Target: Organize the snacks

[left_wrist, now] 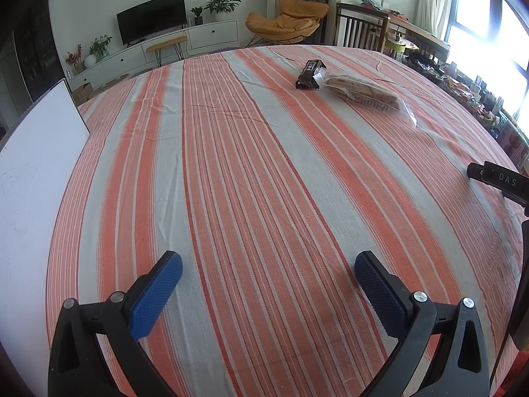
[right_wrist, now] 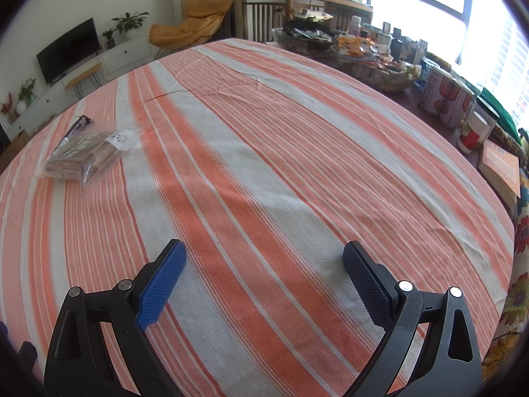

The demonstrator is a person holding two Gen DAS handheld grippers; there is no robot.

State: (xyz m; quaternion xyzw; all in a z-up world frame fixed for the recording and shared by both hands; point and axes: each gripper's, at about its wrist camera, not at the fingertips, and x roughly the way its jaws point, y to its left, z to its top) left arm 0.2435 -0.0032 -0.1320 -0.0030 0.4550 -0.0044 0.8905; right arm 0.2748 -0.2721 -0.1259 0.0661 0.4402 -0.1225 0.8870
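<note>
In the left wrist view, the left gripper (left_wrist: 268, 273) hangs over the striped tablecloth (left_wrist: 231, 182) with its jaws spread wide and nothing between them. Toward one o'clock lie the snacks: a dark snack bar (left_wrist: 310, 73) touching a clear biscuit pack (left_wrist: 360, 94). A white board (left_wrist: 36, 172) leans at nine o'clock, seen only here. In the right wrist view, the right gripper (right_wrist: 264, 259) also has its jaws spread and empty above the cloth. The biscuit pack (right_wrist: 87, 152) and snack bar (right_wrist: 74, 129) sit at ten o'clock. Only this view shows the cluttered baskets (right_wrist: 373, 66) and cans (right_wrist: 446, 96) at two o'clock.
</note>
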